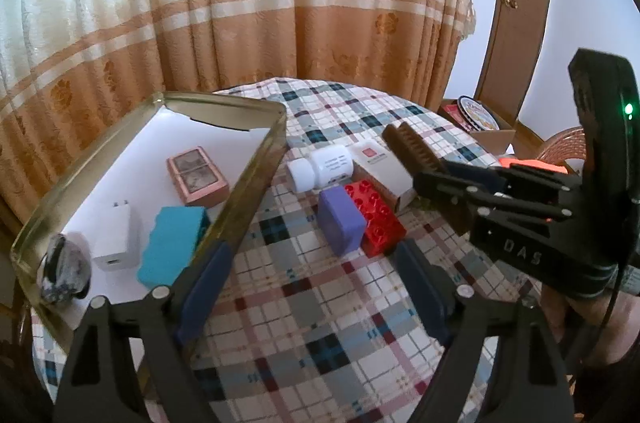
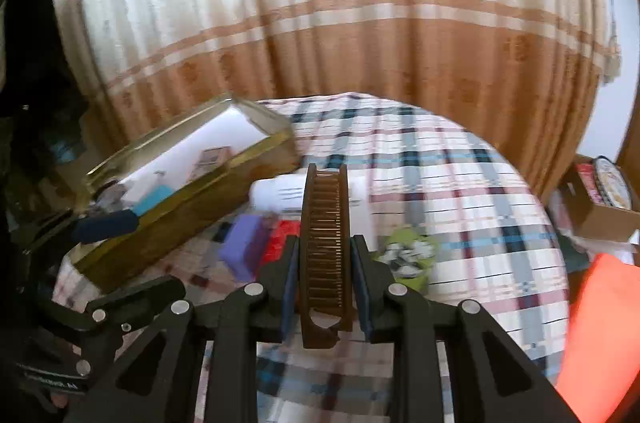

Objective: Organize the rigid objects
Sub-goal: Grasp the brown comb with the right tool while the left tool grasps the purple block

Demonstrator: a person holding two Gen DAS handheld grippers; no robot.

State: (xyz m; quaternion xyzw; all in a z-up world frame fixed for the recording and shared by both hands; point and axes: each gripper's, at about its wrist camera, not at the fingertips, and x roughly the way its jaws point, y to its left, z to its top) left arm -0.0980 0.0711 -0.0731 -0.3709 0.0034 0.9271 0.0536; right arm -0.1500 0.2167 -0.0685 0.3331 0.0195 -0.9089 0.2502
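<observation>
My right gripper is shut on a brown comb and holds it above the checked tablecloth; the comb also shows in the left wrist view. My left gripper is open and empty, just right of the gold metal tray. The tray holds a pink box, a white charger, a teal block and a grey stone. On the cloth lie a purple block, a red brick, a white bottle and a white carton.
A green item lies on the cloth right of the comb. A cardboard box with tins stands off the table at right. An orange object is at the right edge. Curtains hang behind the table.
</observation>
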